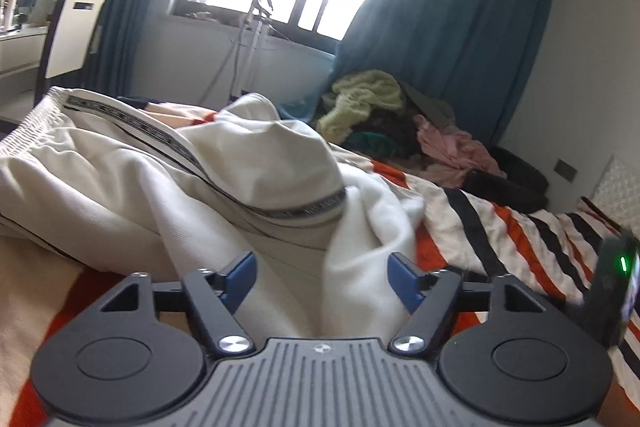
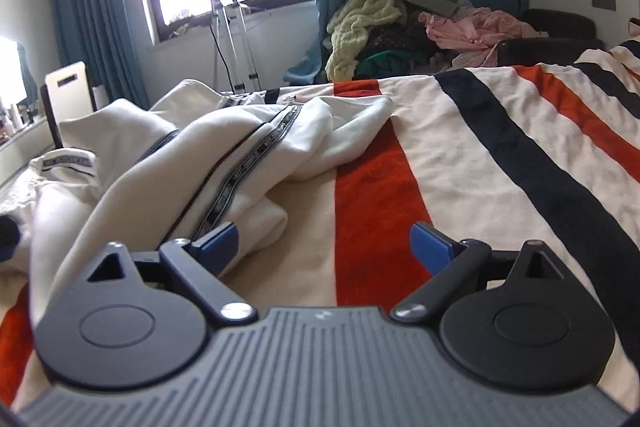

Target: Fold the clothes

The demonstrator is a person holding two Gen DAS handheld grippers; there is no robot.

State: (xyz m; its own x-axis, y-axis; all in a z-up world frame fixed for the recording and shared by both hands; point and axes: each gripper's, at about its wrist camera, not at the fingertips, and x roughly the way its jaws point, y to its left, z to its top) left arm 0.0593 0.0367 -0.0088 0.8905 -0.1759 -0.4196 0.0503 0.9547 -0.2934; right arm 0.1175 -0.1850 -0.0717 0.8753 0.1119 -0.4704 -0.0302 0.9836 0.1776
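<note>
A cream-white garment [image 1: 132, 179] with dark patterned trim bands lies rumpled on the striped bedspread [image 1: 500, 223]. In the left wrist view my left gripper [image 1: 322, 279] stands open, its blue pads [image 1: 240, 277] apart, and a loose fold of the garment lies between them without being pinched. The same white garment [image 2: 224, 155] shows in the right wrist view, heaped at the left. My right gripper [image 2: 324, 247] is open over the bedspread [image 2: 460, 155]; its left pad [image 2: 218, 241] sits beside the garment's edge, and nothing lies between the pads.
A pile of other clothes [image 2: 404, 27], yellow-green, pink and dark, lies at the far end of the bed. Blue curtains [image 1: 448, 15] flank a bright window. A chair [image 1: 68, 35] and desk stand at the left. A dark device with a green light [image 1: 618, 287] is at the right edge.
</note>
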